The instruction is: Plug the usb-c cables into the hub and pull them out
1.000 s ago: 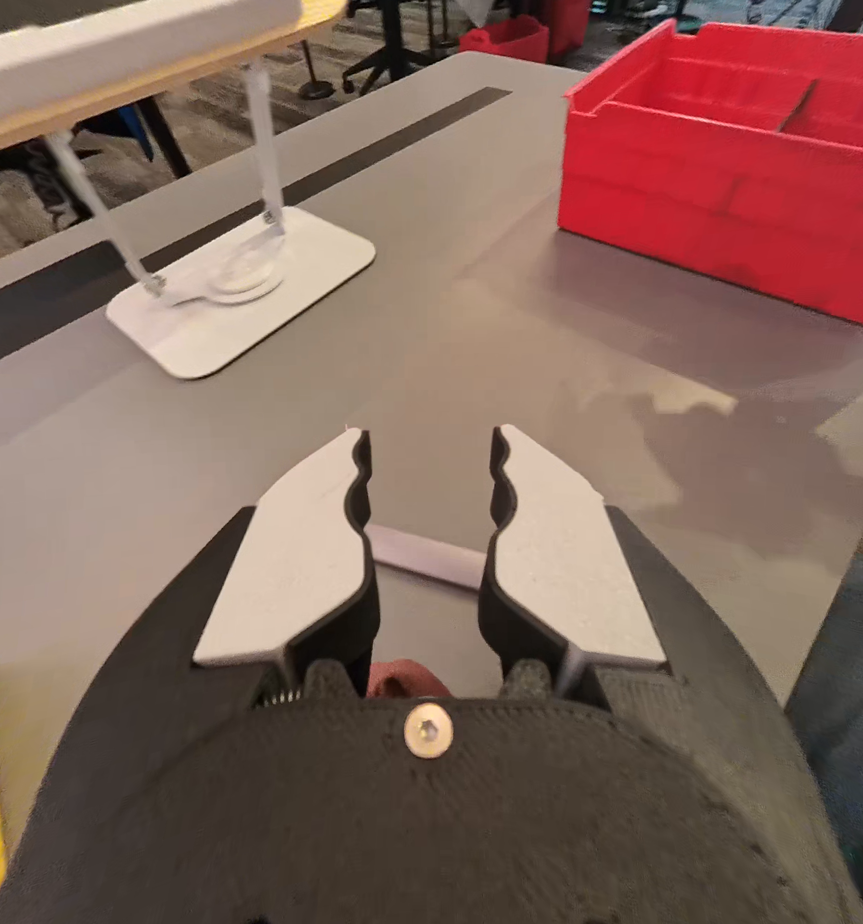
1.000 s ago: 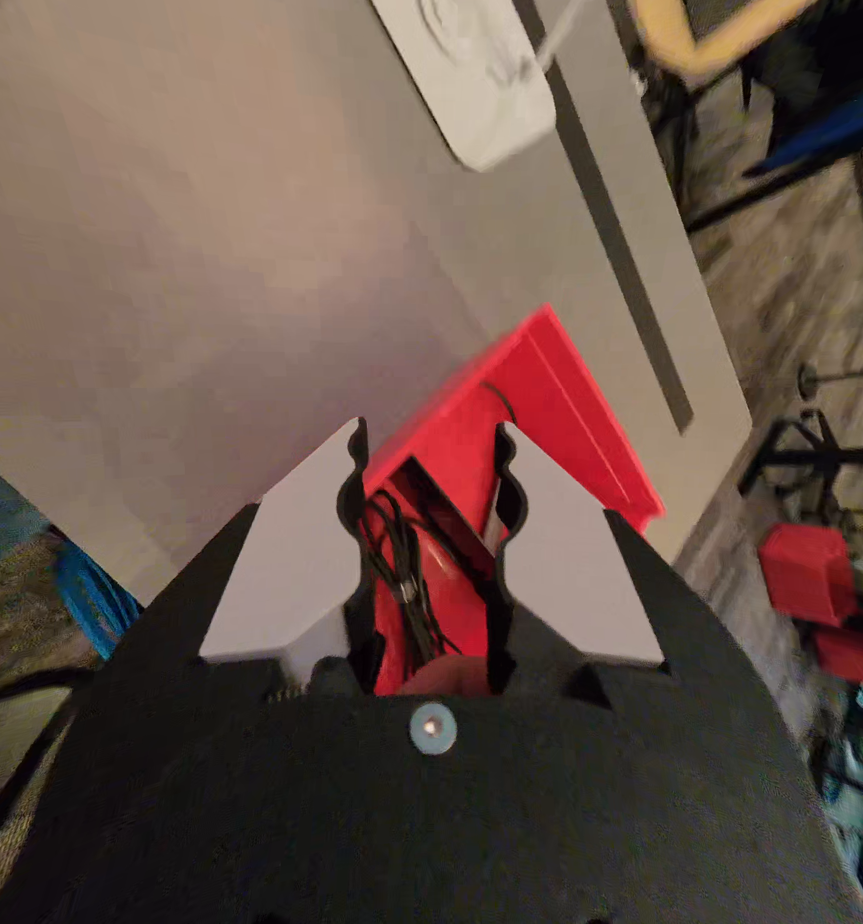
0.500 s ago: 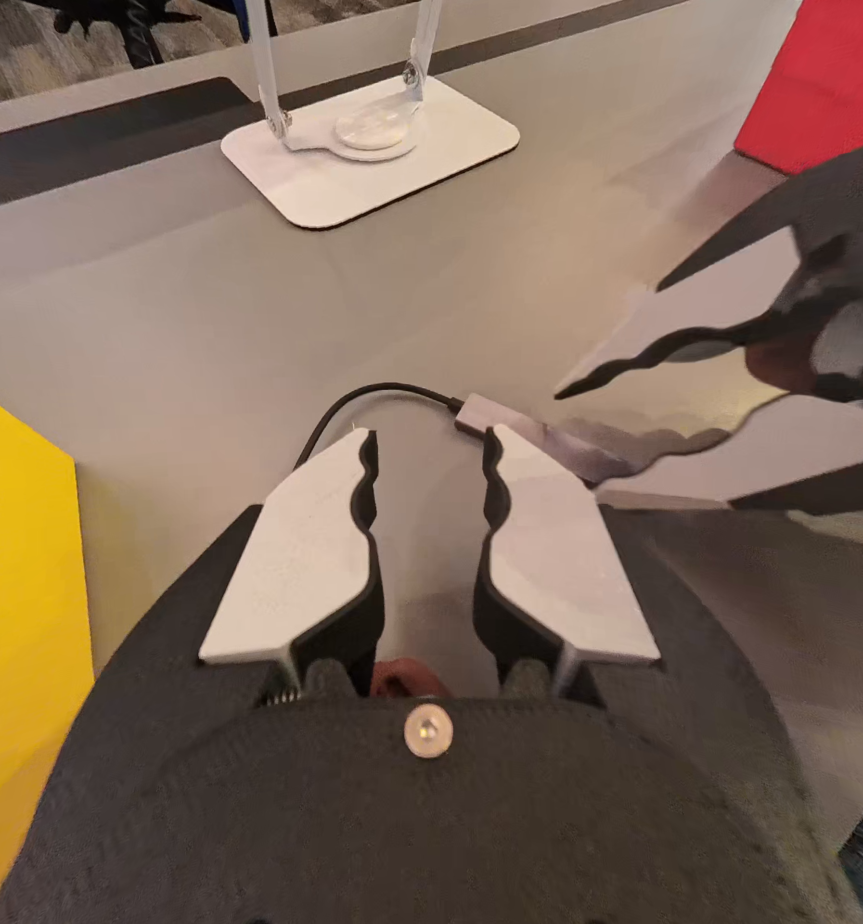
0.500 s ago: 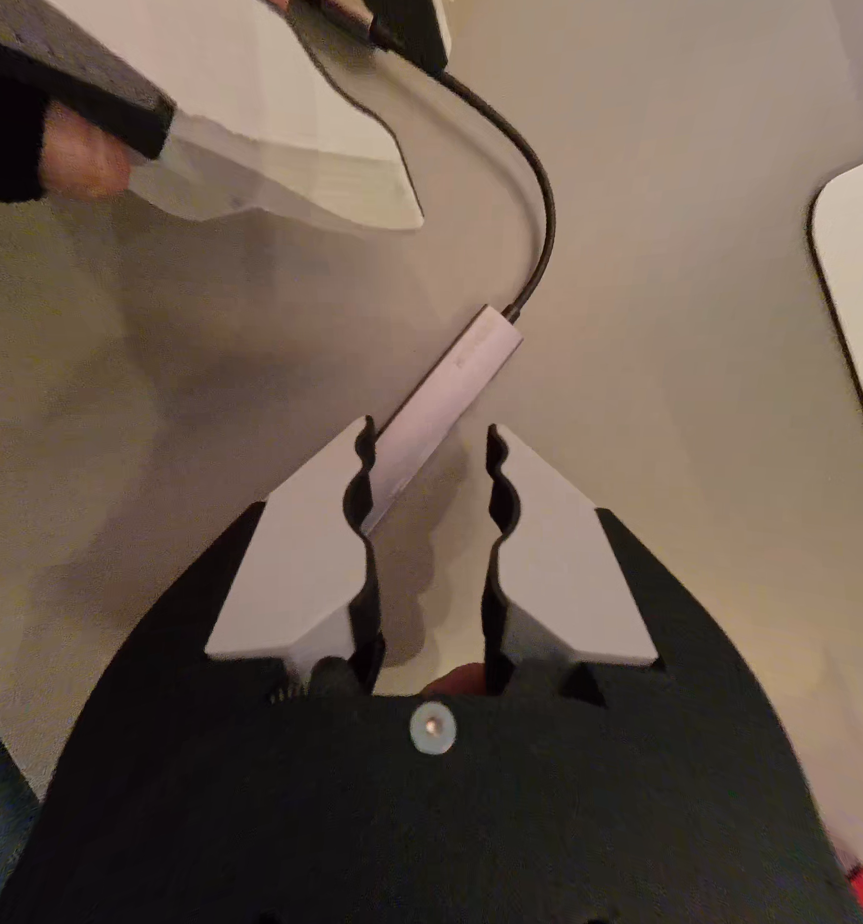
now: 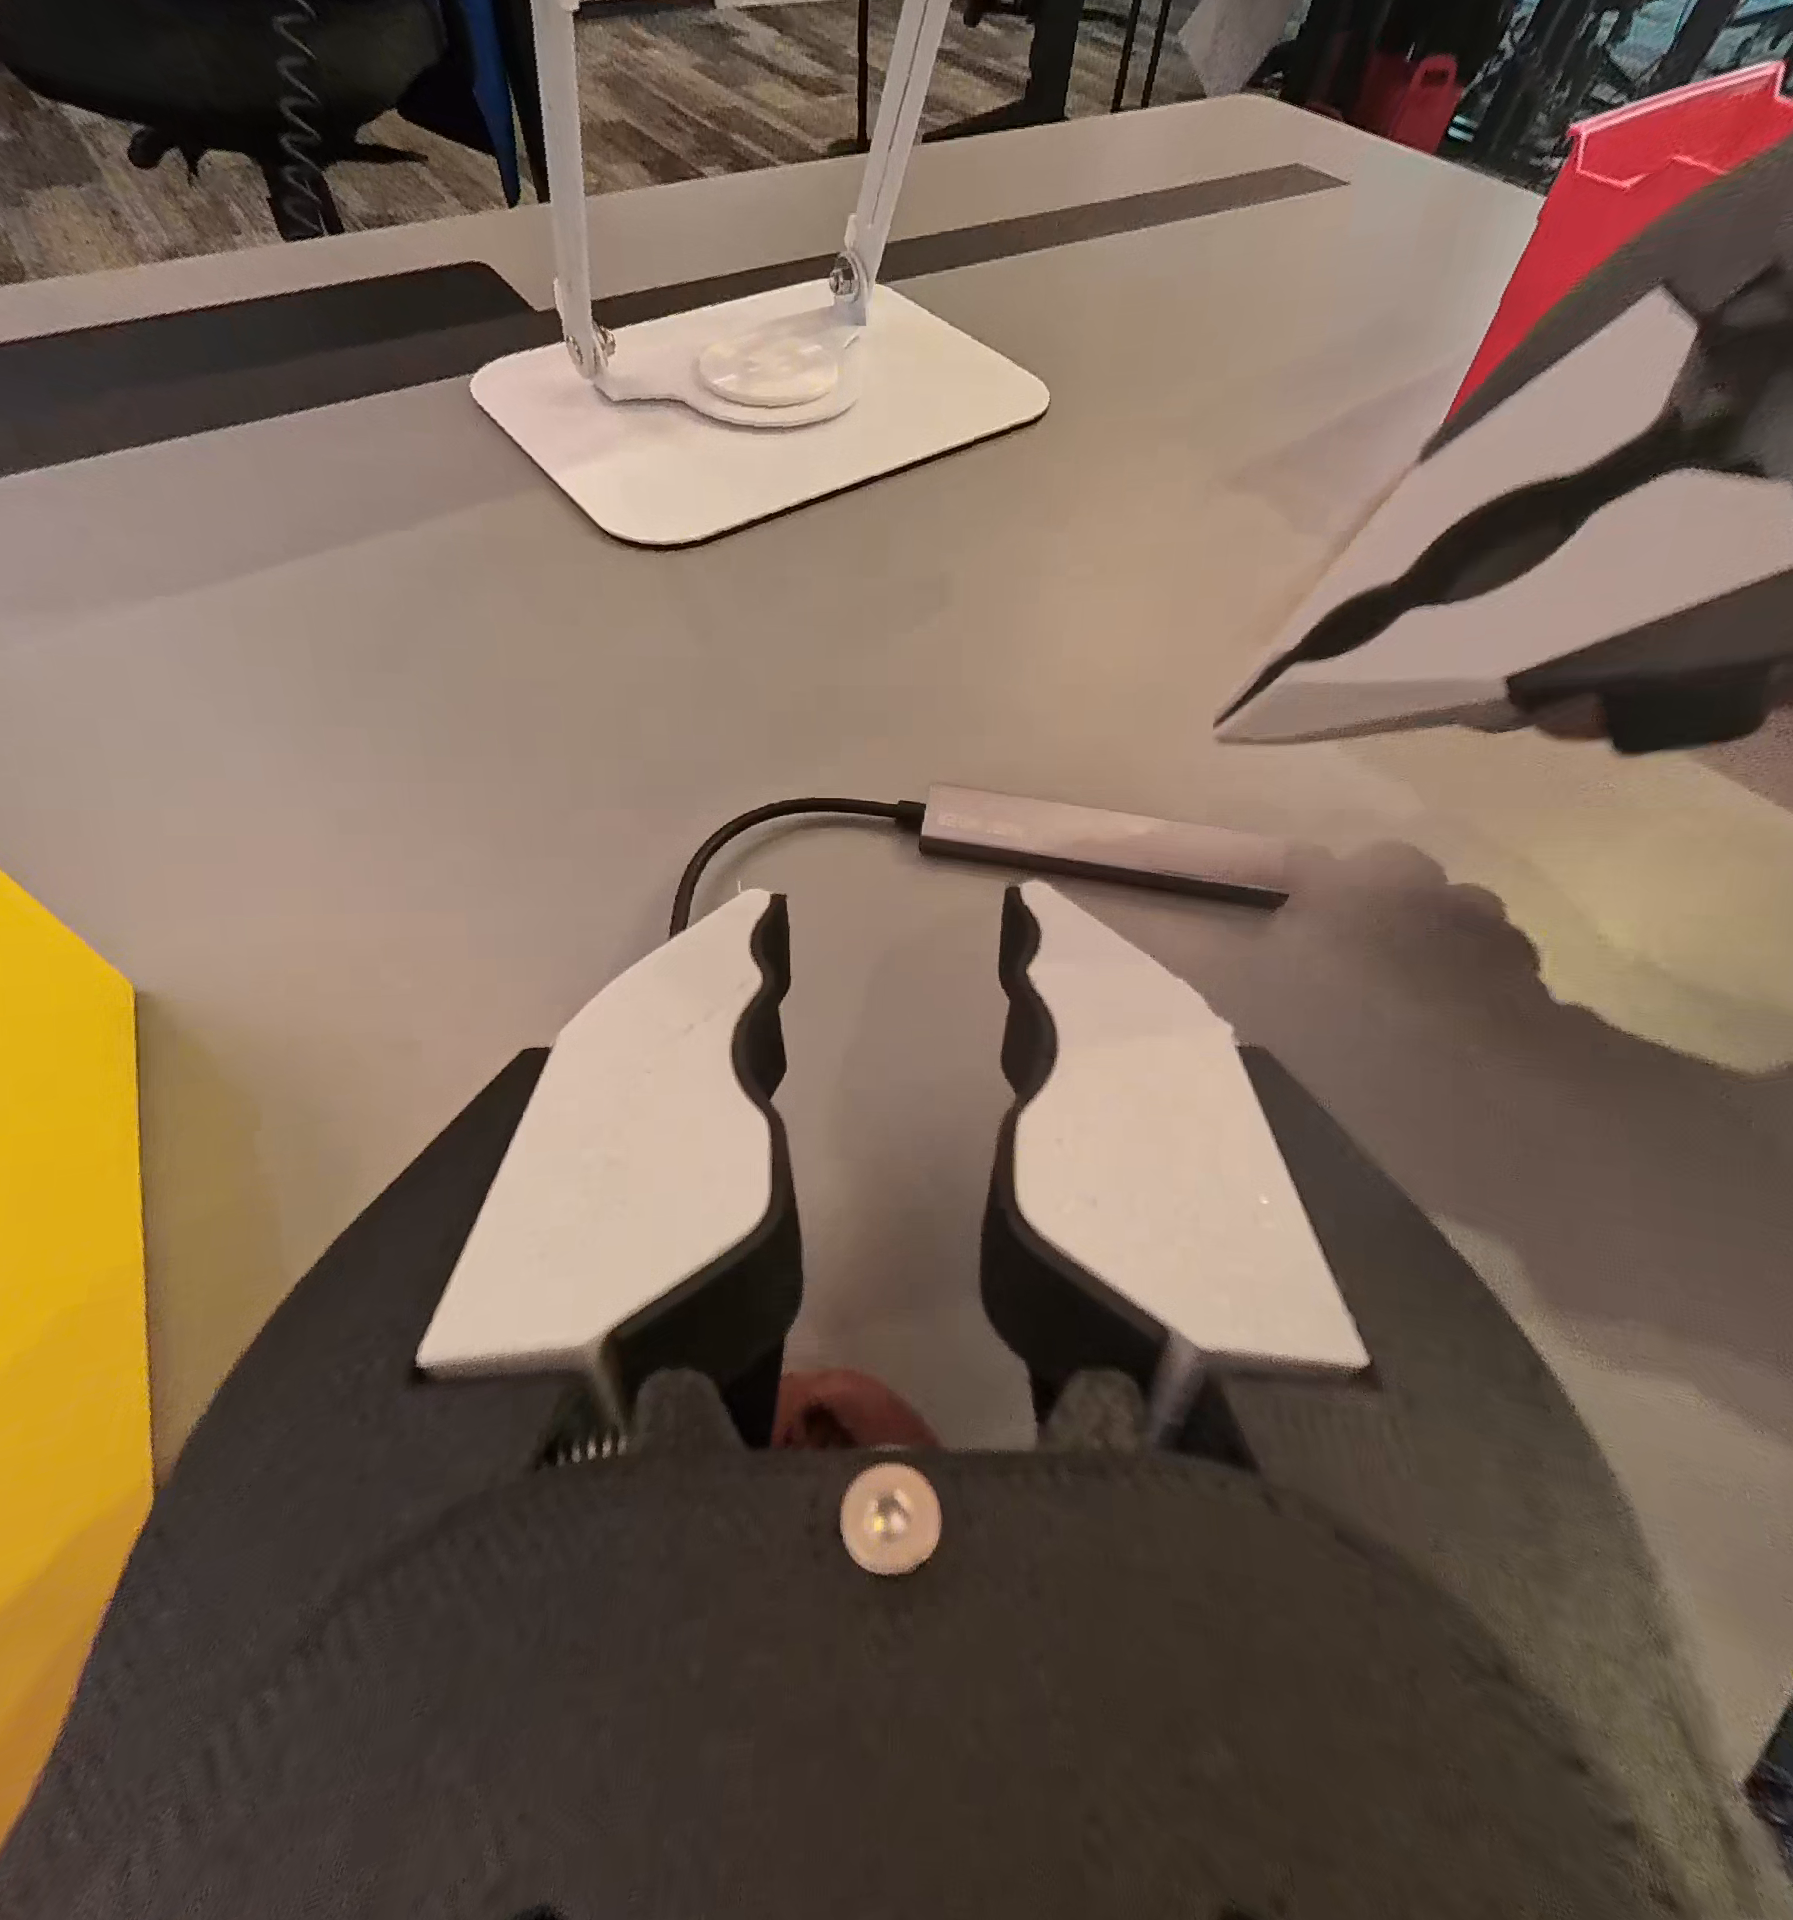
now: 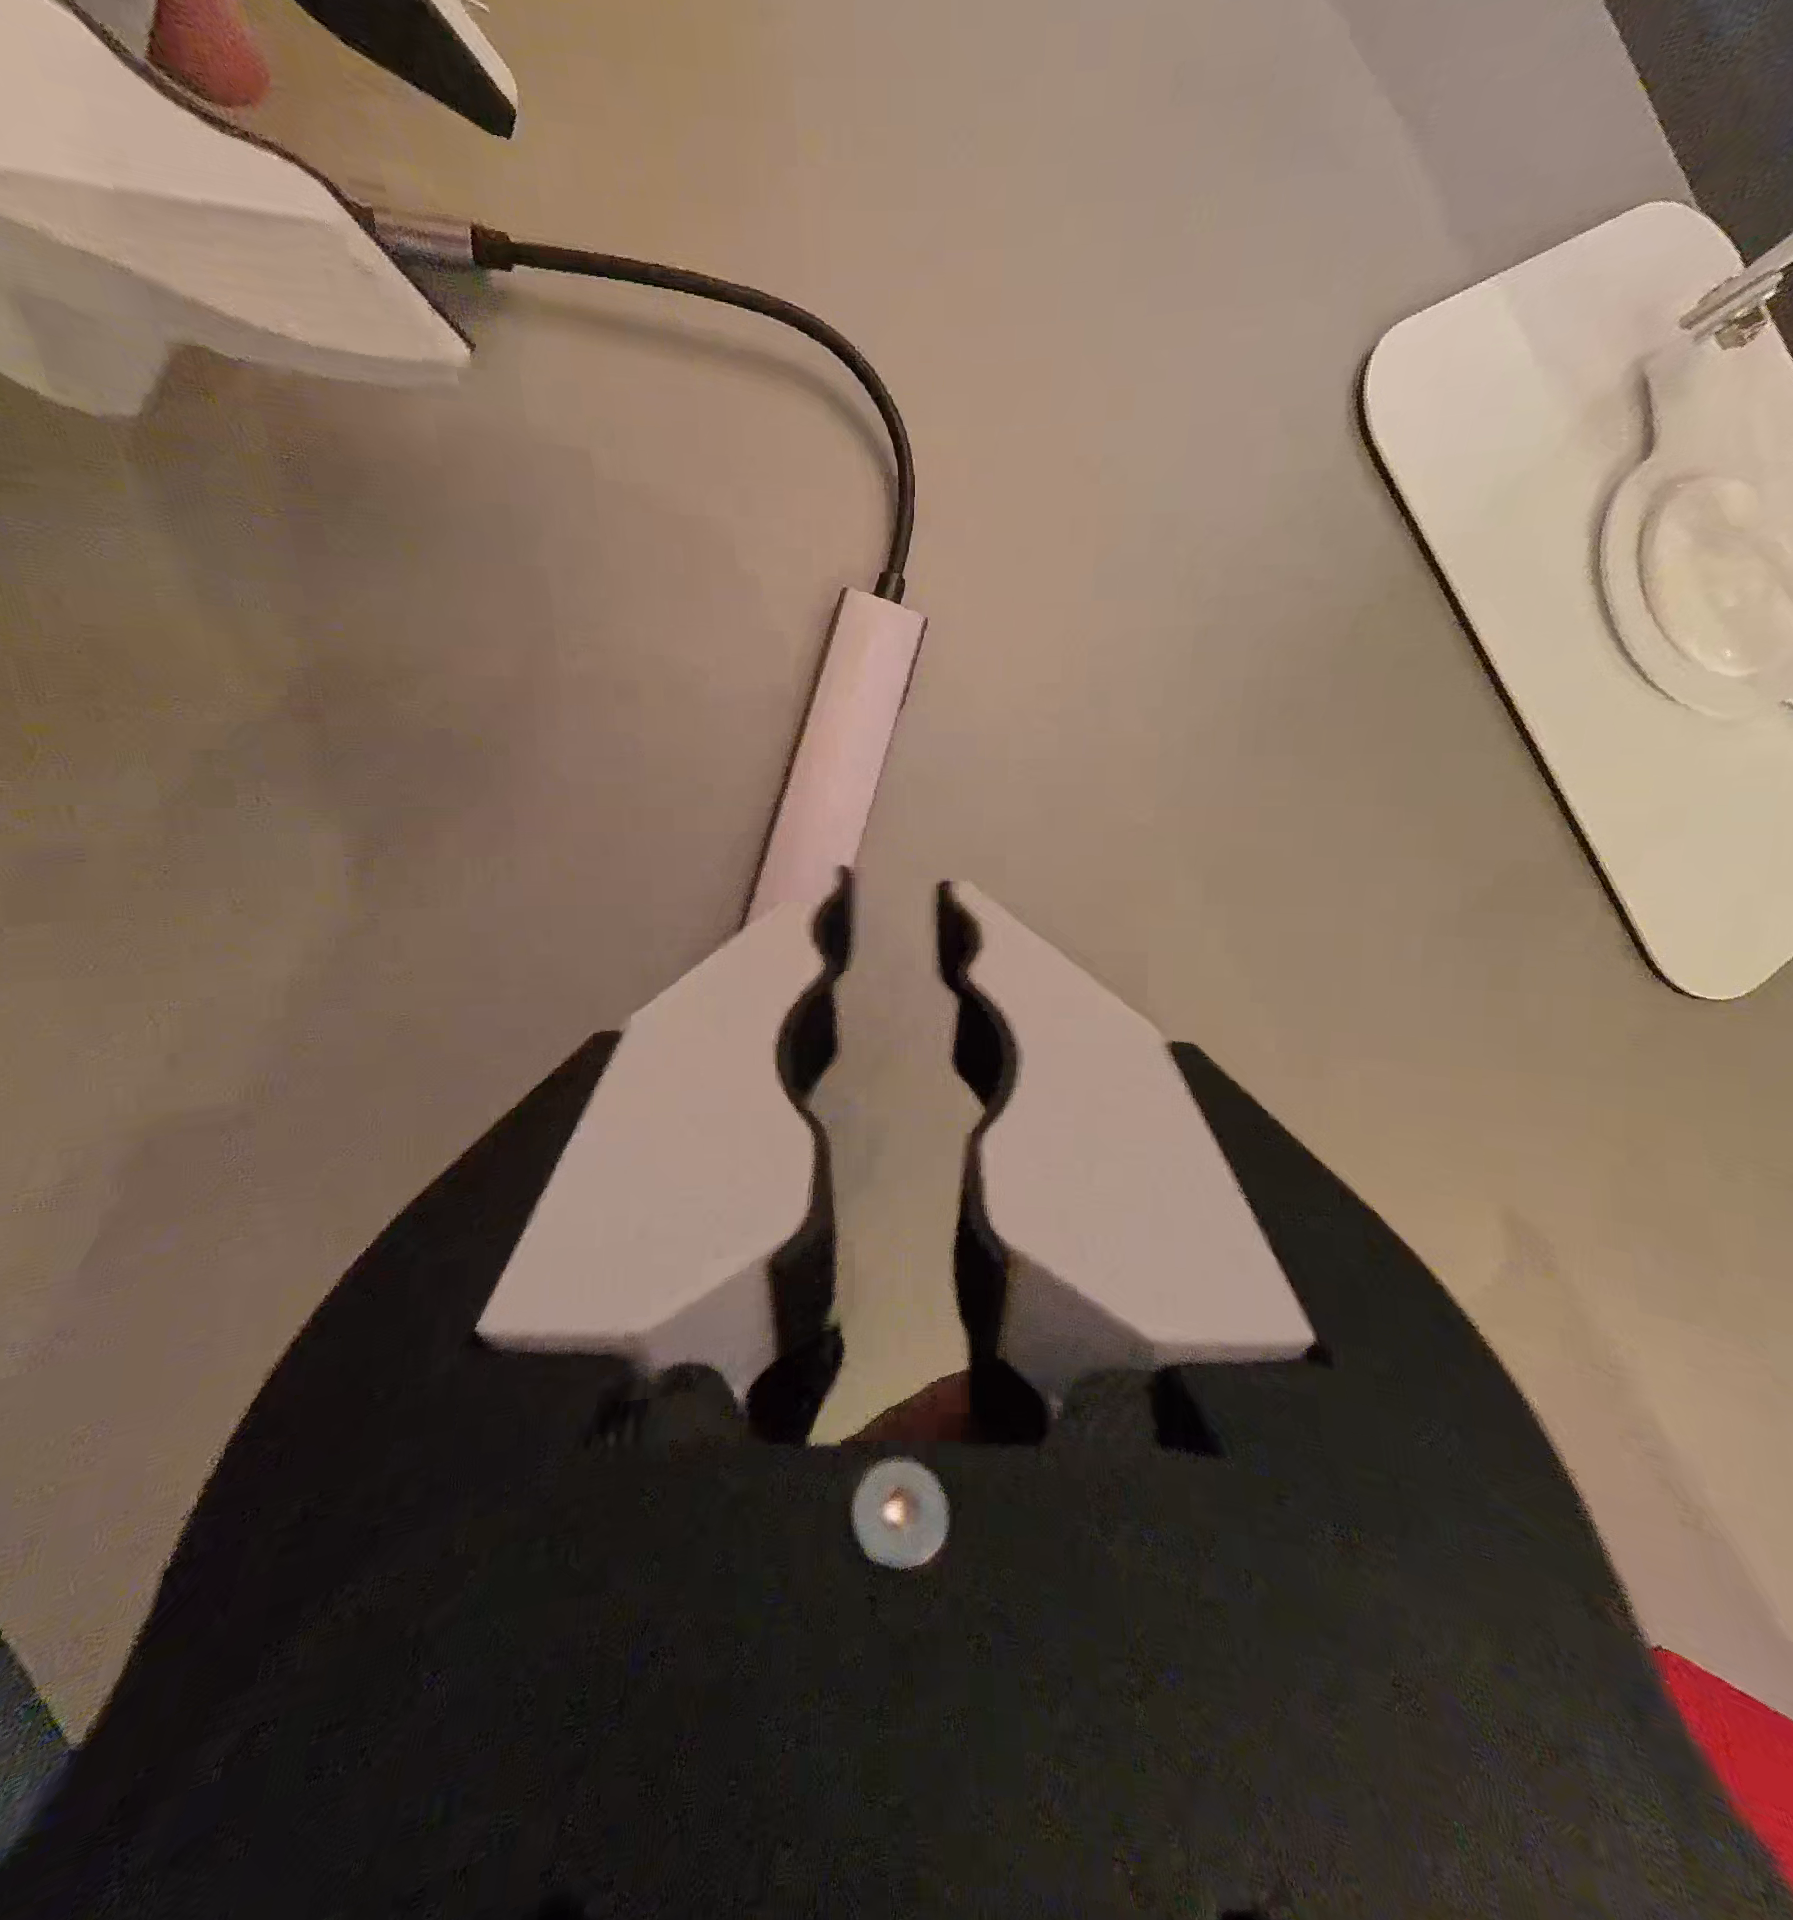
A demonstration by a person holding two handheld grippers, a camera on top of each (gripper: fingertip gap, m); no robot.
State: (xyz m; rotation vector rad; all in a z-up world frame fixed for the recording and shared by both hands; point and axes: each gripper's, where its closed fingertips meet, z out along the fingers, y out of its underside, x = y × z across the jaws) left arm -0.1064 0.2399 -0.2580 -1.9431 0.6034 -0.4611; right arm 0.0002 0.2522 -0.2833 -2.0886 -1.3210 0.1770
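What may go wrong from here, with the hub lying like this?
The hub lies loose on the table; no claw holds it, so it may slide when pushed.
The right claw has a narrow gap and sits off the hub's line, so it may nudge it aside.

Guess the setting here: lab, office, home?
Likely an office or lab workspace: a grey desk with a white lamp base, an office chair on the floor behind, and red bins beside the hub.

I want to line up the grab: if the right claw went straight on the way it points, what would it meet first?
Most likely the hub: it lies straight ahead of the right claw, its near end hidden behind the tips. Height above the table is unclear.
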